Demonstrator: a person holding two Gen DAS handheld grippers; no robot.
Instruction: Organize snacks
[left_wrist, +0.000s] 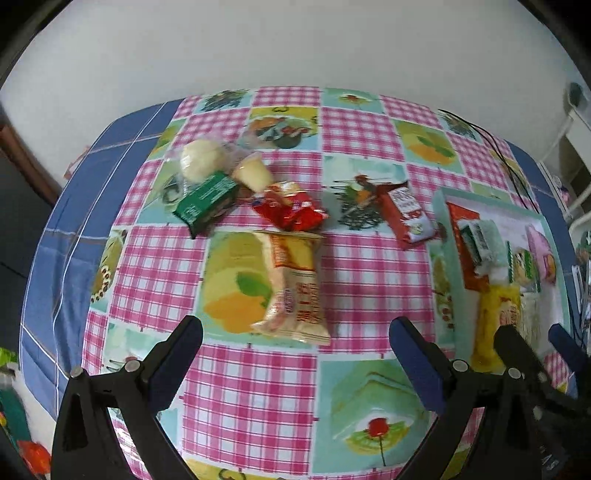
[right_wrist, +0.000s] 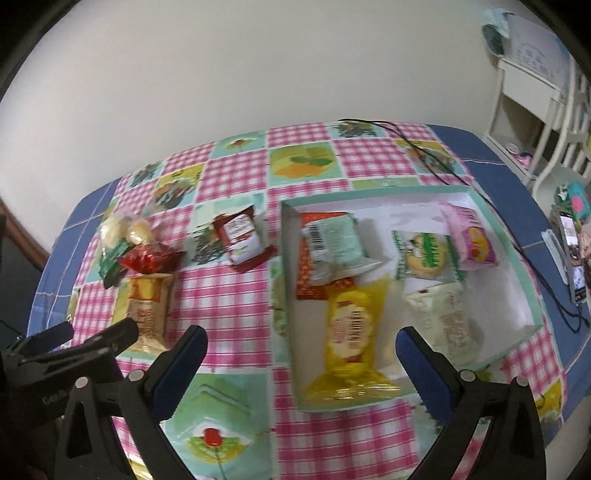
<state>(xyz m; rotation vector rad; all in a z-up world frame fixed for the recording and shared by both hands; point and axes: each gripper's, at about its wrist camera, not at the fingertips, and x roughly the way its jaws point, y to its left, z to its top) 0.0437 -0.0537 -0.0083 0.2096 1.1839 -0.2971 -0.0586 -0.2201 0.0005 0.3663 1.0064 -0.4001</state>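
My left gripper (left_wrist: 295, 332) hangs open just short of a beige snack packet (left_wrist: 295, 291) on the checked tablecloth. Behind that packet lie a red crinkled packet (left_wrist: 291, 212), a green box (left_wrist: 207, 199), a pudding cup (left_wrist: 253, 171) and a pale bun (left_wrist: 201, 158). A red-and-white packet (left_wrist: 406, 214) lies alone toward the right. My right gripper (right_wrist: 301, 339) is open above the near edge of a shallow teal box (right_wrist: 532, 291). In the box sit a yellow packet (right_wrist: 351, 332), a cream packet (right_wrist: 450, 317), a green cookie packet (right_wrist: 424, 254), a pink box (right_wrist: 472, 240) and a mint packet (right_wrist: 332, 243).
A black cable (right_wrist: 436, 158) runs across the far right of the table. A phone (right_wrist: 572, 254) lies on the blue cloth at the right edge. White shelving (right_wrist: 528, 110) stands beyond the table. The left gripper's fingers (right_wrist: 110, 336) show in the right wrist view.
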